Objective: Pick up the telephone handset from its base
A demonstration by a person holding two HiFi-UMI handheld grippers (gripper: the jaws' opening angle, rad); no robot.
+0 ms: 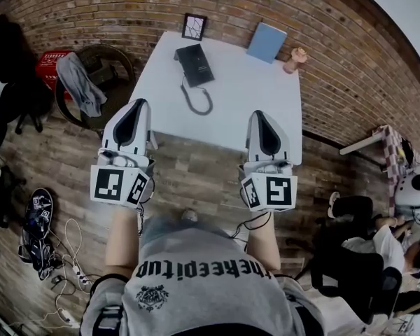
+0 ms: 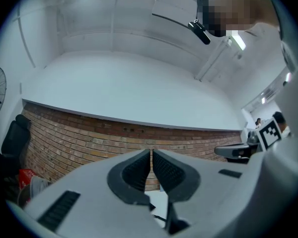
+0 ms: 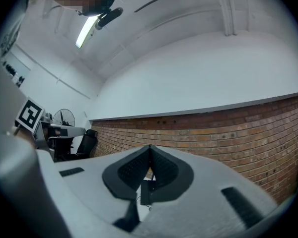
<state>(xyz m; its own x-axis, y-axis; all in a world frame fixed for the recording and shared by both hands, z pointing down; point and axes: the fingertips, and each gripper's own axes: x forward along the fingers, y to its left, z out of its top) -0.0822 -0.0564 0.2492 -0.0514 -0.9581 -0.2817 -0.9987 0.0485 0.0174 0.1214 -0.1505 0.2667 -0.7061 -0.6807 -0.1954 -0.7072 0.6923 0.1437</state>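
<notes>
A black telephone [image 1: 194, 64] lies on the white table [image 1: 252, 96] near its far left side, its coiled cord [image 1: 197, 102] trailing toward the near edge. The handset rests on the base. My left gripper [image 1: 141, 104] hovers at the table's near left edge, jaws shut and empty. My right gripper [image 1: 257, 115] hangs over the near right part of the table, jaws shut with nothing held. In the left gripper view [image 2: 151, 158] and the right gripper view [image 3: 150, 155] the pads meet, with brick wall beyond. A dark sliver of the phone [image 3: 144, 192] shows below the right jaws.
On the table's far side stand a small picture frame [image 1: 194, 26], a blue notebook [image 1: 267, 42] and a small orange figure [image 1: 294, 59]. A round stool with grey cloth [image 1: 91, 82] sits left of the table. Cables and shoes [image 1: 38, 229] lie on the wooden floor at left.
</notes>
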